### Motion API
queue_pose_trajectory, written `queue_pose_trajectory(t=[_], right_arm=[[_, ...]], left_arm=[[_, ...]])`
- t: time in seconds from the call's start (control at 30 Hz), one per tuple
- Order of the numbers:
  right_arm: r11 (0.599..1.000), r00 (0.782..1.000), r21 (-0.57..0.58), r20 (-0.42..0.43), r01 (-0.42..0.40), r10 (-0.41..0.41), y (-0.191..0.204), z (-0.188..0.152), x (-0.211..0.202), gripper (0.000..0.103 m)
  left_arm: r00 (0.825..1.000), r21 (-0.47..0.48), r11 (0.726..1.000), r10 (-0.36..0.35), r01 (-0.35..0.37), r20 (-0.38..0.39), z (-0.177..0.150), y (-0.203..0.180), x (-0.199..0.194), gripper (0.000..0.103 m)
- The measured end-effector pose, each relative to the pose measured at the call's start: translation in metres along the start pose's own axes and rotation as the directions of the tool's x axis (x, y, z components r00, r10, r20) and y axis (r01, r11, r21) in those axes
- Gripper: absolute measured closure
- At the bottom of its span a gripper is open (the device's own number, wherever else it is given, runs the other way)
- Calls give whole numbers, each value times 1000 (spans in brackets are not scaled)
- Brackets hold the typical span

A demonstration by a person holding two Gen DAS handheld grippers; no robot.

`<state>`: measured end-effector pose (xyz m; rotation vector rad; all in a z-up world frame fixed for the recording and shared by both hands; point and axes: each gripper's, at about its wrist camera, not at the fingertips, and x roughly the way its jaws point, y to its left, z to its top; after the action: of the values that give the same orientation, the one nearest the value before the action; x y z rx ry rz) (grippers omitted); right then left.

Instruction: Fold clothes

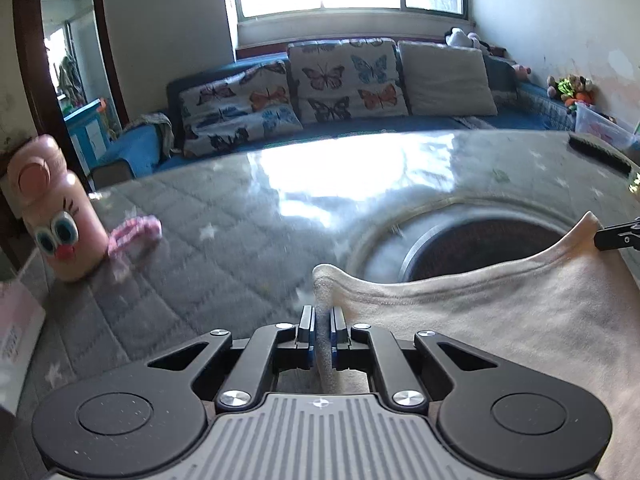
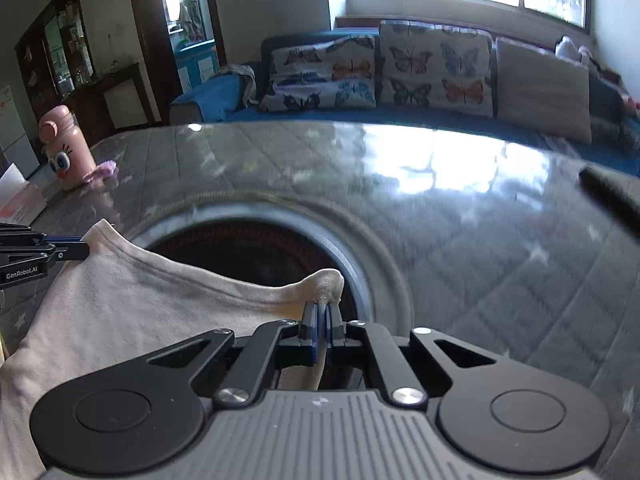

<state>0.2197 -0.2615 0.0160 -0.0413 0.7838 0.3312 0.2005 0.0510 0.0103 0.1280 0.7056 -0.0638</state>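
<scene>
Left gripper: the left gripper [image 1: 322, 312] is clenched on one corner of the cream garment [image 1: 500, 320], a thin fold of cloth pinched between its blue-edged pads.
Right gripper: the right gripper [image 2: 322, 306] is clamped on the opposite corner of the same garment [image 2: 132, 304]; the bunched corner pokes up just past the tips.
Garment: it hangs stretched between the two grippers over the table, its stitched hem sagging in a shallow curve between the held corners.
Table: a grey quilted cover with pale stars lies under a glossy top [image 1: 224, 216] that mirrors the window; a round dark opening [image 2: 256, 248] with a metal rim sits in the middle, partly behind the hem.
Left wrist view only: small plush toys [image 1: 570, 90] on the far right end of the sofa, a clear bin [image 1: 604, 126] beside them, and the right gripper's tip [image 1: 618, 234] at the far corner.
Right wrist view only: a dark glass-fronted cabinet [image 2: 60, 48] along the left wall, and the left gripper's lettered body [image 2: 24, 260] at the left edge.
Both views: a pink bottle [image 1: 54, 216] with cartoon eyes stands at the table's left end, a pink checked scrap [image 1: 136, 232] just beside it; a blue sofa [image 2: 216, 92] with butterfly cushions [image 1: 344, 80] runs under the window.
</scene>
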Motion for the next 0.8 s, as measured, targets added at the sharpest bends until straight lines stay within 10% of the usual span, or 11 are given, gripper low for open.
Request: queue_pose_trajectory(t=[0.4,0.8], right_arm=[[1000,1000,-29,2,2,-2,1,9,3,94],[994,996,-66,-19,-87,86,30,-77,-98,94]], left_arm=[[1000,9,1000,6,-6,-7,2,-6,-4,88],[980,98,975,-197,198,-18,-58,-56,-85,80]])
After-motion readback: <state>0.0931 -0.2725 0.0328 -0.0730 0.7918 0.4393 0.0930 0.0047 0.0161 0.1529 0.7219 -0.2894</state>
